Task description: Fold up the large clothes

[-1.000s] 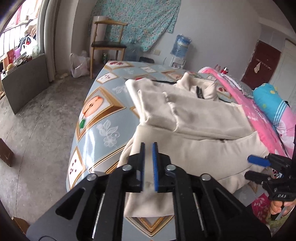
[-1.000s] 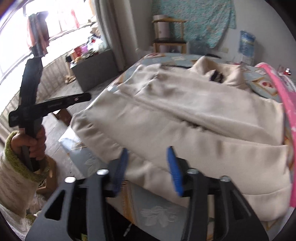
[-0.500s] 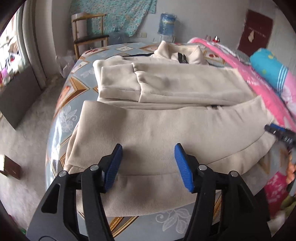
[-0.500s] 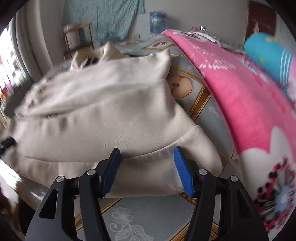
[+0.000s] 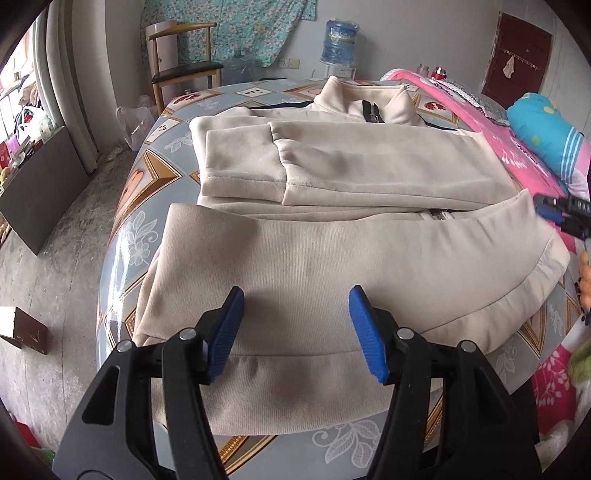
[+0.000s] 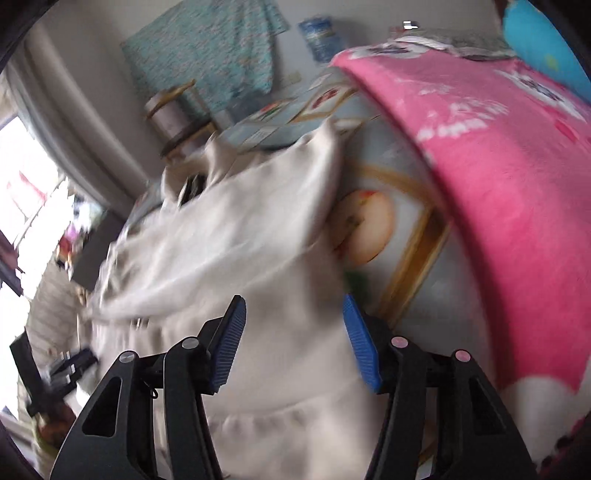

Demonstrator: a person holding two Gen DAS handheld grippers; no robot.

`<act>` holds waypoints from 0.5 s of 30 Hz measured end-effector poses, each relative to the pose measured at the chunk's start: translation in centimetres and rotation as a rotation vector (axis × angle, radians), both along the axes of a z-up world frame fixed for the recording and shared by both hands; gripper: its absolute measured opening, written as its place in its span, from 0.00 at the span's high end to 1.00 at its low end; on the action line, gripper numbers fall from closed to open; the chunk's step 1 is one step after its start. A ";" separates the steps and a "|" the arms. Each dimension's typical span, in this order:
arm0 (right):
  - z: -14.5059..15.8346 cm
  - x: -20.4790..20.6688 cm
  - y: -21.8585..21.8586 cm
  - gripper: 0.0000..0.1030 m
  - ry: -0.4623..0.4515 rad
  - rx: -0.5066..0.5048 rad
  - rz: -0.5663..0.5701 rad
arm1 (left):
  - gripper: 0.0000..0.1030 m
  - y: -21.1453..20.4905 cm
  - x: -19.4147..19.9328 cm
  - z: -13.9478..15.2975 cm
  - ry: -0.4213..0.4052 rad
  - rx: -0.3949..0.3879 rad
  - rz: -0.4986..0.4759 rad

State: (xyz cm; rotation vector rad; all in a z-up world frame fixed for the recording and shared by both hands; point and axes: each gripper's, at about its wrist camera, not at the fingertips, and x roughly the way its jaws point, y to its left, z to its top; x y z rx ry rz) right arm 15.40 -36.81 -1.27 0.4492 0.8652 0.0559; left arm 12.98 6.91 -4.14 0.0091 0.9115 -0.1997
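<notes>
Claws left (image 5: 295, 325) and right (image 6: 293, 332) gape over beige jacket (image 5: 332, 258); no legible writing.

You are facing a grey-white back wall (image 5: 424, 33) with a teal floral cloth (image 5: 229, 26) hung across it. A wooden chair (image 5: 184, 62) with a dark seat stands below it, and a blue water jug (image 5: 341, 38) sits to its right. A dark red door (image 5: 521, 62) closes the far right corner. Your floor (image 5: 51, 266) is bare, dusty concrete. Daylight comes in past pale curtains (image 5: 62, 88) at the left, where a dark board (image 5: 37, 184) leans.
</notes>
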 end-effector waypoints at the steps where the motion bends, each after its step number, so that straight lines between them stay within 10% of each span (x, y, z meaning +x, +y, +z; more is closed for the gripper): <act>1: 0.4 0.0 -0.6 0.48 -0.010 0.009 -0.009 | 0.45 0.0 0.0 0.0 0.001 0.002 -0.002; 8: 0.8 -0.4 4.4 0.48 0.014 -0.009 0.223 | 0.45 0.0 0.1 0.1 0.008 0.005 -0.011; 11: 0.2 0.6 4.4 0.48 0.060 -0.199 0.081 | 0.45 0.1 0.1 0.1 0.008 0.009 -0.013; 15: 3.1 -0.2 4.3 0.45 -0.025 -0.127 0.058 | 0.45 0.3 0.0 0.5 -0.006 0.011 -0.005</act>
